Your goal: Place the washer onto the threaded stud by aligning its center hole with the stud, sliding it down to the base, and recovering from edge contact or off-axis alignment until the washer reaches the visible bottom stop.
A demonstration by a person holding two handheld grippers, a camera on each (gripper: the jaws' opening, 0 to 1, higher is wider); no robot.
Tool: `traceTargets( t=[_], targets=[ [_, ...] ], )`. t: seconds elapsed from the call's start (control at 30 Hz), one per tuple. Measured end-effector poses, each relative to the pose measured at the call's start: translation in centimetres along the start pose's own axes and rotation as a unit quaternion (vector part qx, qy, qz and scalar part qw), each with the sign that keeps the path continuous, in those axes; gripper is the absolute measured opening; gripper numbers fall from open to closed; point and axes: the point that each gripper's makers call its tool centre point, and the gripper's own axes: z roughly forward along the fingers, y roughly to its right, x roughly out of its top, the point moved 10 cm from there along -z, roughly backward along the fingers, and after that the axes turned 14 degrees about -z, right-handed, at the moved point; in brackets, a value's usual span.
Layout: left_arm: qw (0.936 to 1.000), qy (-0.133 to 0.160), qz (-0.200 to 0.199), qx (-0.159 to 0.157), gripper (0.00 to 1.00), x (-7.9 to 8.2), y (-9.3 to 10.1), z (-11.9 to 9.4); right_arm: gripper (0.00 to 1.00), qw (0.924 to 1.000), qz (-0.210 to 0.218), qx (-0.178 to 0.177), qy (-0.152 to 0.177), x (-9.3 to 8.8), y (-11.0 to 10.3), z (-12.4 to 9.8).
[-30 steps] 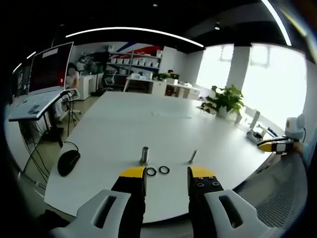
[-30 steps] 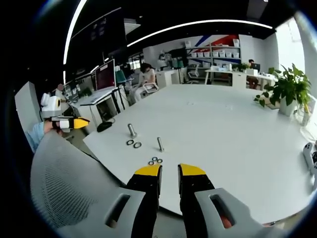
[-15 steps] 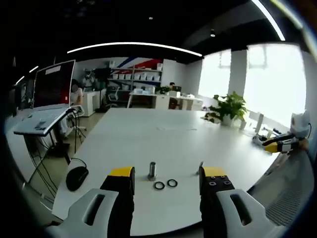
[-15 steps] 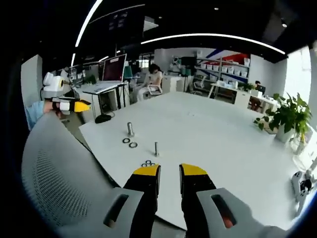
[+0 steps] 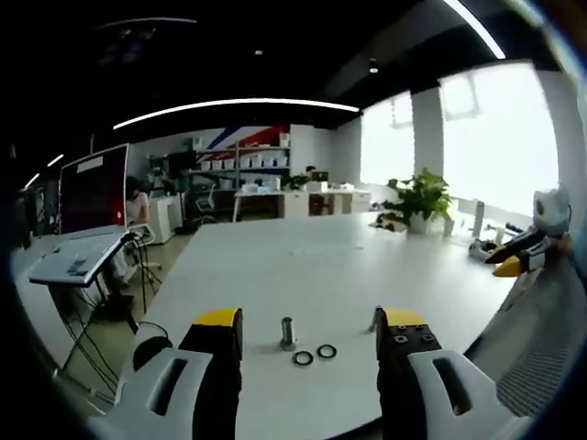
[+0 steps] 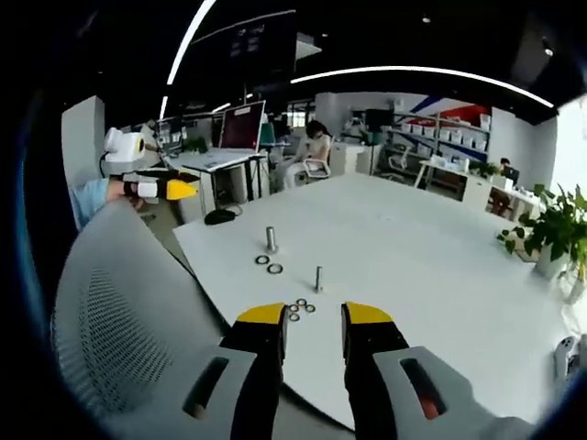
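While both grippers hover short of the near rim of the white table (image 6: 431,266), wide bare tabletop stretches beyond the parts. In the right gripper view, the right gripper (image 6: 315,319) has its yellow-tipped jaws parted and empty; just past them lies a cluster of small washers (image 6: 300,308), flat on the smooth surface. Close behind, the slim threaded stud (image 6: 318,279) stands upright, long axis vertical. Farther left, a thicker metal cylinder (image 6: 271,240) stands with two dark rings (image 6: 269,264) beside it. A grey mesh chair back (image 6: 119,302) crowds the table edge. The left gripper (image 5: 311,321) is spread wide, holding nothing.
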Motion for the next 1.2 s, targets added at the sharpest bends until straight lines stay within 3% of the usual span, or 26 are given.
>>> traceTargets(
  t=[0.1,0.17,0.3,0.43,0.53,0.63,0.8,0.9,0.97,1.13,1.2],
  targets=[
    [1.0,-0.001,0.004,-0.002,0.6,0.1,0.1,0.0,0.32,0.999,0.015,0.042,0.003,-0.2,0.2,0.5],
    [0.999,0.007,0.035,-0.026,0.61,0.4,0.7,0.2,0.34,0.9962,0.039,0.077,0.01,-0.3,0.2,0.8],
    [0.998,0.009,0.053,-0.032,0.64,0.6,1.1,0.3,0.34,0.996,0.046,0.077,0.002,-0.4,1.2,1.0],
    [0.9979,-0.005,0.049,-0.042,0.66,0.8,1.4,0.6,0.34,0.9976,-0.008,0.063,-0.027,0.1,2.7,1.4],
    [0.9973,-0.012,0.054,-0.05,0.67,0.9,1.7,0.9,0.36,0.9925,-0.059,0.074,-0.078,0.6,3.4,2.1],
    [0.9958,-0.019,0.073,-0.052,0.67,0.7,1.7,1.1,0.37,0.9875,-0.096,0.083,-0.094,1.1,3.9,2.7],
    [0.9937,-0.032,0.094,-0.051,0.66,0.3,1.5,1.2,0.39,0.9848,-0.106,0.1,-0.094,2.4,4.3,3.9],
    [0.9918,-0.036,0.107,-0.061,0.66,0.1,1.5,1.3,0.4,0.9762,-0.148,0.117,-0.107,3.0,4.5,4.7],
    [0.9897,-0.042,0.119,-0.068,0.66,-0.1,1.6,1.3,0.4,0.9744,-0.156,0.122,-0.106,3.4,4.6,5.2],
    [0.9868,-0.034,0.129,-0.092,0.62,-0.1,2.2,1.1,0.4,0.972,-0.16,0.137,-0.105,4.2,5.3,6.2],
    [0.9864,-0.037,0.13,-0.094,0.62,-0.2,2.3,1.1,0.4,0.9731,-0.14,0.148,-0.108,4.5,5.6,6.7]
  ],
)
